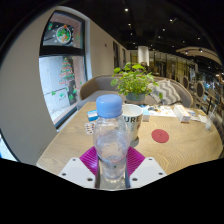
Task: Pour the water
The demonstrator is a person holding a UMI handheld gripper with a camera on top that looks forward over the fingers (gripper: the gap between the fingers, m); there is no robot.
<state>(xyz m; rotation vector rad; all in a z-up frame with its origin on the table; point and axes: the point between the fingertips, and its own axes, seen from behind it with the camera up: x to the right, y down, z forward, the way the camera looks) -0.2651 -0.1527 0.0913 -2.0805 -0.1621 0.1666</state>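
Bottle (111, 140) is standing upright, clenched between the gripper (112, 162) pads, above the near table (190, 148) edge. Cup (133, 124) is sitting just behind; open tabletop is lying rightward around a red coaster (160, 135). Cup lettering is unreadable.

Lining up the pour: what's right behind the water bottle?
Behind the water bottle, held between the fingers, a white cup stands on the table, partly covered by the bottle. Beyond it, a potted plant. The cup's inside isn't visible.
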